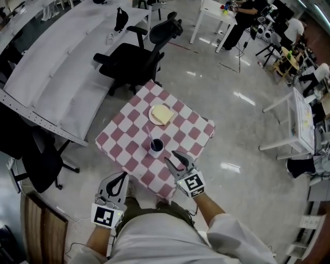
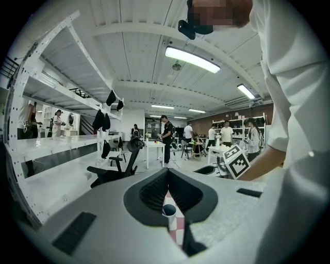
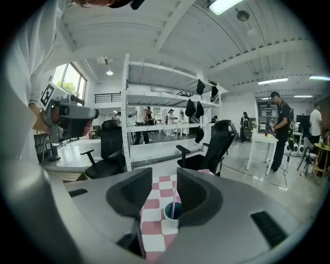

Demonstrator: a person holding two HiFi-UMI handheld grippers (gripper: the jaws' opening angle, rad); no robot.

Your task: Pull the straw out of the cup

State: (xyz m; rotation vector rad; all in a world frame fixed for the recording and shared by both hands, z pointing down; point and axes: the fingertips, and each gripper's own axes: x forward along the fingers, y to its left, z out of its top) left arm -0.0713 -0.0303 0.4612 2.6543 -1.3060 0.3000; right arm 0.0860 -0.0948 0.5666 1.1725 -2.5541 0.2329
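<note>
A small cup [image 1: 156, 147], white outside and dark inside, stands near the front of the pink-and-white checked table [image 1: 129, 139]. A thin pink straw [image 1: 150, 136] leans out of it toward the far left. My right gripper [image 1: 170, 156] is open, just right of the cup and in front of it, touching nothing. In the right gripper view the cup [image 3: 172, 214] and straw [image 3: 174, 198] show between the parted jaws of the right gripper [image 3: 164, 174]. My left gripper [image 1: 122, 175] is shut and empty off the table's front-left edge. The left gripper [image 2: 166, 175] has the cup [image 2: 168, 210] below its jaws.
A white plate [image 1: 154, 119] with a pale yellow slab lies behind the cup. Black office chairs [image 1: 136, 54] stand beyond the table, a long white shelf unit [image 1: 56, 77] runs along the left, and people work at white desks [image 1: 219, 13] farther back.
</note>
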